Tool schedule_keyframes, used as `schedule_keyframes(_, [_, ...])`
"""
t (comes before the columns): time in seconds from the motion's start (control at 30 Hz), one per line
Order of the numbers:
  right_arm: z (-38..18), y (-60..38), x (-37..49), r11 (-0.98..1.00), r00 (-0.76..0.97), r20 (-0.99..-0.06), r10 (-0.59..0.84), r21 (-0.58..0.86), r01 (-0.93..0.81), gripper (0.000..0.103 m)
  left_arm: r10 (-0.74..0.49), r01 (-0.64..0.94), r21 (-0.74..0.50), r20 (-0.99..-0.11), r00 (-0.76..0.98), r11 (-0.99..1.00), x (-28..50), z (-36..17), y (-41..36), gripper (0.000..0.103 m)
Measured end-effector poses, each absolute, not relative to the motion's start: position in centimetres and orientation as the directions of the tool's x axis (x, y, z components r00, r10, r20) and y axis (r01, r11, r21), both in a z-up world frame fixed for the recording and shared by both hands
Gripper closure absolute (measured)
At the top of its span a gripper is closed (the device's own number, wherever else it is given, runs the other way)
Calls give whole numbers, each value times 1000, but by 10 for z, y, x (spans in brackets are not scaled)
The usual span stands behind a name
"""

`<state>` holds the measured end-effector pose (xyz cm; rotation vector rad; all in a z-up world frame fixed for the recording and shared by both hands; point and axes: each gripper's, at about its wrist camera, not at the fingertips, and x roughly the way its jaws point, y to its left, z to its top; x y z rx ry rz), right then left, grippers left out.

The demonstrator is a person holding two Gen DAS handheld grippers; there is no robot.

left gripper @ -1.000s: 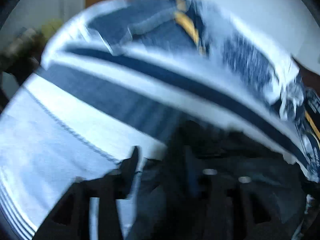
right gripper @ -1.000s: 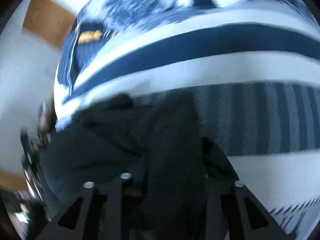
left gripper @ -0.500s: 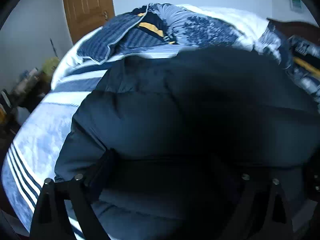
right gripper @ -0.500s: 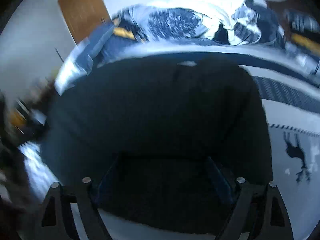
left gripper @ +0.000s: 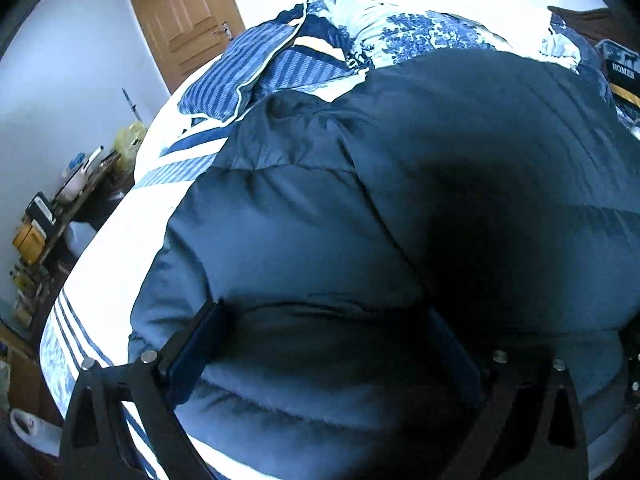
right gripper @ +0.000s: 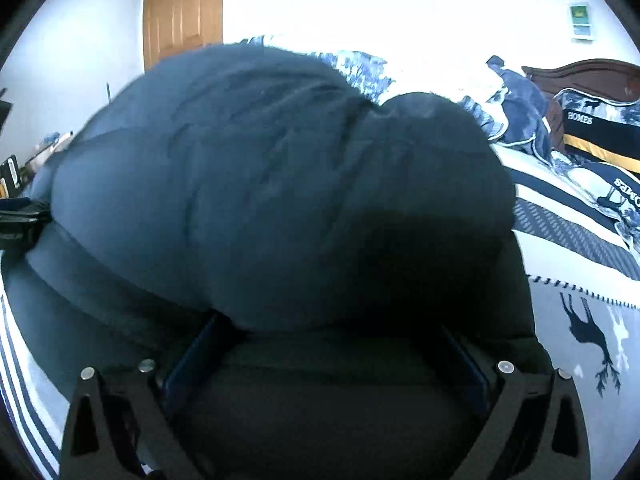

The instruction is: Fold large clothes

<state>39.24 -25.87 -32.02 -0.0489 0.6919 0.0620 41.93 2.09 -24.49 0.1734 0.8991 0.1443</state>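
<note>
A dark blue puffy jacket (left gripper: 360,200) lies bunched in a thick folded heap on the striped bed cover (left gripper: 120,248). My left gripper (left gripper: 328,344) hovers low over its near edge with the jaws spread wide; padded fabric lies between the fingers (left gripper: 196,344), but the pads do not press on it. The right wrist view is almost filled by the same jacket (right gripper: 260,180). My right gripper (right gripper: 328,356) is at its near side, jaws opening wide, with dark fabric between the fingers and no grip on it.
Blue striped pillows (left gripper: 240,68) and a crumpled floral quilt (left gripper: 420,32) are piled at the bed's far end by a wooden headboard (right gripper: 580,76). A cluttered side table (left gripper: 52,216) stands left of the bed. A wooden door (right gripper: 180,12) is behind.
Both grippers swung across the bed carrying dark jacket fabric, then let it go. The jacket now lies folded over itself, and both pairs of jaws stand wide apart.
</note>
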Motion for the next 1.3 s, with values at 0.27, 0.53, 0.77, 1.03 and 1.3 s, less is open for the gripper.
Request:
schedule_keyframes(0.27, [-324,-261,389,997,762,-644,68,7,-83,0,147,-43,157,-749,646,987,409,-244,28,2])
schedule_keyframes(0.53, [-320,-270,407,996,761,-645,72,10,-85,0,3,-77,-62,-761,649,995,413,-260,46,0])
schedule_keyframes(0.77, [-319,-270,406,996,760,-645,81,18,-90,0,-24,-69,-86,-781,624,994,415,-266,42,0])
schedule_keyframes(1.03, [-318,-268,407,996,758,-648,78,16,-88,0,-57,-59,-127,-750,659,990,381,-240,29,0])
schedule_keyframes(1.3, [-319,-268,406,996,757,-648,78,17,-88,0,-85,-34,-134,-785,614,990,382,-252,17,0])
